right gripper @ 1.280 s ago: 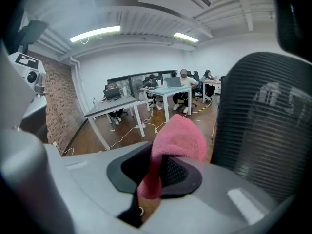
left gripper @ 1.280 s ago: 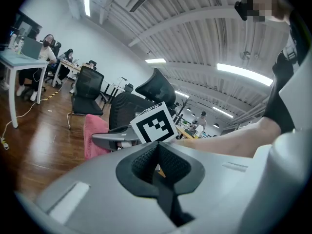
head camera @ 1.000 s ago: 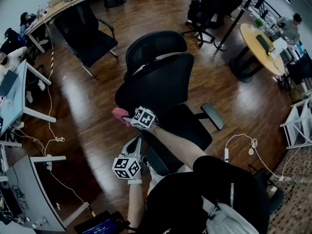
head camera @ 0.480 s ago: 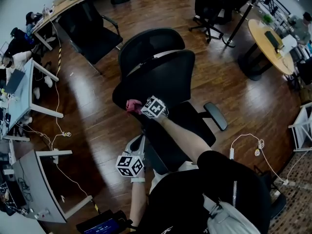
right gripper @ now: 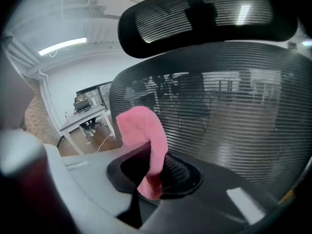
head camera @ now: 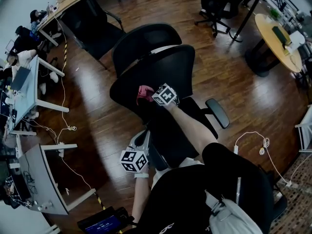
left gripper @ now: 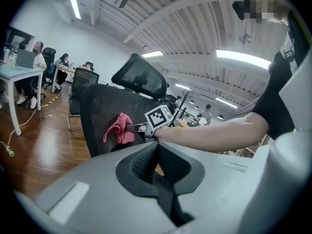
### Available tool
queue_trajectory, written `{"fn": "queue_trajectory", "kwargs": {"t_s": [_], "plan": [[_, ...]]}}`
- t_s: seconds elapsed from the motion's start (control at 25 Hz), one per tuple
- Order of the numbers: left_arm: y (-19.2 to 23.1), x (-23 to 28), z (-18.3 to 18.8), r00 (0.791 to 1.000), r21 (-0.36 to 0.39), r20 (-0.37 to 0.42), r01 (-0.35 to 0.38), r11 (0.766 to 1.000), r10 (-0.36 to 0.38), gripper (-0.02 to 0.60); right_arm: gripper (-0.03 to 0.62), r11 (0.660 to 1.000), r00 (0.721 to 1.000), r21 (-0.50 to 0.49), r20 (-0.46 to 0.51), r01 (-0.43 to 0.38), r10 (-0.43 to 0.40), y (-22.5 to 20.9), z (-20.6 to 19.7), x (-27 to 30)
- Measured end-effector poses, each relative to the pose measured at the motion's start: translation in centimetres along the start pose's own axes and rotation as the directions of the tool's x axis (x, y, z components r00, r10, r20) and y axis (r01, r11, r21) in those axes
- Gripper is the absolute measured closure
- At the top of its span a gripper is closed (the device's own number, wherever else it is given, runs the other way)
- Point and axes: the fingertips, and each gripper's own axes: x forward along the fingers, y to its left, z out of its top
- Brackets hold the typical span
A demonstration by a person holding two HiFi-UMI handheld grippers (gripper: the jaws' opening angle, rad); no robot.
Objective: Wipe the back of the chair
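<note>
Wipe with the pink cloth clamped in the right gripper: jaws closed on its lower fold, free end flopping up and over just ahead of the tips. Find the mesh chair back directly beyond those jaws, filling the view, with the headrest above. Contact between cloth and mesh is unclear from there; from the left gripper view, seemingly pressed on or just short of the mesh. Push forward only enough to flatten the loose fold against the mesh, not the hard fingertips, to avoid snagging or scraping. Hold the clamp firm, with only a small part of the cloth pinched between the jaws and probably easy to lose in a dragging stroke. Sweep in overlapping passes across and down, from the side nearest the tips toward the far edge, following the curve of the back for even contact. Expect a likely swivel or roll away under pressure, judging by the office-chair build, so press lightly. Or steady with the left gripper, closed on nothing, 2 jaws pressed together, held low and well behind the right one, pointing up at the chair. To brace, open those jaws first and take the edge of the back, well apart from the cloth's path.
</note>
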Motion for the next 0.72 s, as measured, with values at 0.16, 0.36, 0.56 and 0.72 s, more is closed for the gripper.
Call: {"fn": "queue_trajectory", "kwargs": {"t_s": [0.16, 0.36, 0.56, 0.72], "plan": [[-1.3, 1.2, -0.1, 1.0, 0.014, -0.013, 0.008, 1.0, -0.008, 0.591, 0.551, 0.999, 1.0, 0.019, 0.004, 0.027, -0.027, -2.6, -0.5, -1.4], [-3.1, 2.6, -0.2, 0.999, 0.023, -0.029, 0.021, 1.0, -0.02, 0.591, 0.551, 0.998, 0.999, 0.038, 0.012, 0.049, -0.049, -5.4, -1.1, -3.1], [-4.9, 4.0, -0.5, 0.998, 0.039, -0.053, 0.035, 0.999, -0.033, 0.591, 0.549, 0.997, 0.998, 0.05, 0.016, 0.055, -0.056, -7.7, -1.6, -4.4], [-5.8, 5.1, -0.6, 0.998, 0.045, -0.062, 0.034, 0.998, -0.031, 0.591, 0.549, 0.997, 0.998, 0.059, 0.022, 0.058, -0.06, -9.5, -1.9, -5.3]]}}
